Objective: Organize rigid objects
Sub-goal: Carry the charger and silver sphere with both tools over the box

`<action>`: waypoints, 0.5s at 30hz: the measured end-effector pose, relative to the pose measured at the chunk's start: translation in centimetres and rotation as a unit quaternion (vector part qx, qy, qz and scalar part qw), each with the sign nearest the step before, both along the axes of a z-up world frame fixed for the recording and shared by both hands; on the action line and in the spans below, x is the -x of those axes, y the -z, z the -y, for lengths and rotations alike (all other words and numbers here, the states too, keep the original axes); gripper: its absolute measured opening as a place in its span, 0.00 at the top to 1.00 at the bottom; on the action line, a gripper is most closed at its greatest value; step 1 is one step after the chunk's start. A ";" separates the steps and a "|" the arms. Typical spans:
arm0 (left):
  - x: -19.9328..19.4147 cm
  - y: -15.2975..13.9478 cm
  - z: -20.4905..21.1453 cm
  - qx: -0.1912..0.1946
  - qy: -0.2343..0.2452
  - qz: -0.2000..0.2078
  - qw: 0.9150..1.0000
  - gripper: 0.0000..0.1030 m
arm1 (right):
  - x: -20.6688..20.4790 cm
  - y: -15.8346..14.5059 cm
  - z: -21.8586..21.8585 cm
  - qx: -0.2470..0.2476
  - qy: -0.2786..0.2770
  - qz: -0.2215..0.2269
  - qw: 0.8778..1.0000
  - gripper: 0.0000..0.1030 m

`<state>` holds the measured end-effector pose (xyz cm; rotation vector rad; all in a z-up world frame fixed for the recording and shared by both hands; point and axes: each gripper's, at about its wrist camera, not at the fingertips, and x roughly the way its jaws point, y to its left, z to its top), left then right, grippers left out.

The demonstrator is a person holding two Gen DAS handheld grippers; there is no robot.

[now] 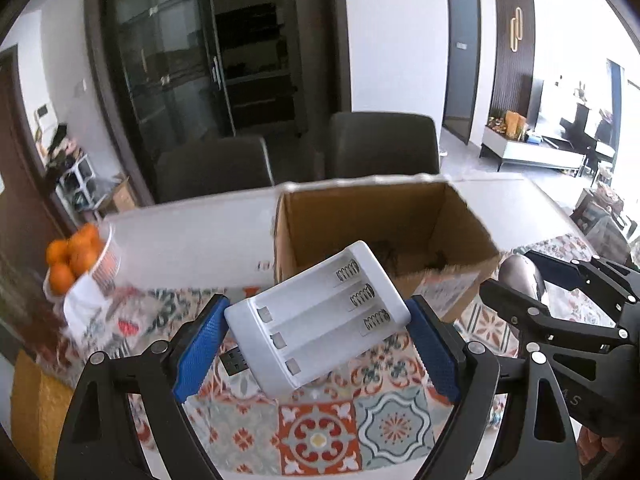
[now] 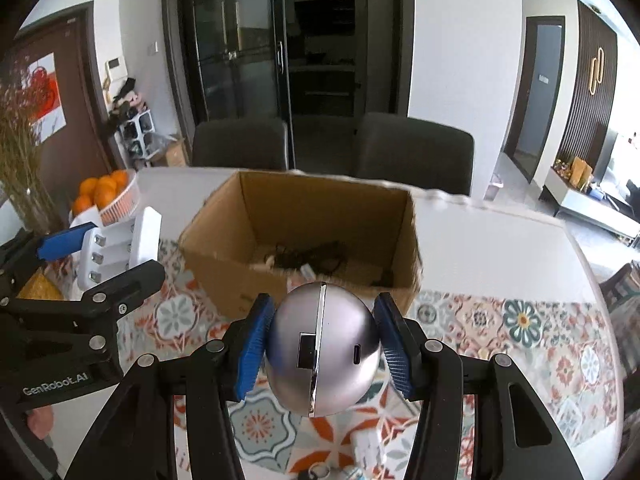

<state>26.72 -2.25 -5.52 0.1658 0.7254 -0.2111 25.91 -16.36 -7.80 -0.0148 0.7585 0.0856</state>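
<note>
Left wrist view, lower centre: the left gripper (image 1: 316, 340) clamps a white three-slot battery charger (image 1: 318, 320) between its blue pads (image 1: 200, 352), the charger tilted, with a black USB plug at its lower left, raised above the patterned tablecloth (image 1: 320, 436). Right wrist view, lower centre: the right gripper (image 2: 320, 346) grasps a silver egg-shaped device (image 2: 322, 350) with a seam and a small port. Behind both, mid-frame, an open cardboard box (image 2: 224, 236) stands on the table, dark cables (image 2: 312, 258) lying inside. At left, a bowl of oranges (image 2: 106, 194). Farthest, two dark chairs (image 2: 416, 148) and a glass-door cabinet (image 2: 240, 40).
</note>
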 end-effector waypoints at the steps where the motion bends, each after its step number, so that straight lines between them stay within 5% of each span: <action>1: -0.3 -0.5 0.2 -0.004 0.003 0.006 1.000 0.14 | -0.4 -0.4 0.1 0.000 0.001 0.004 1.000 0.49; 7: -2.7 -2.5 1.0 -0.011 0.015 0.027 0.999 0.14 | -2.5 -2.2 0.6 0.004 0.003 0.020 1.000 0.49; 15: -6.8 -2.4 1.9 -0.011 0.034 0.004 0.999 0.14 | -6.4 -2.6 1.5 0.004 0.004 0.003 1.000 0.49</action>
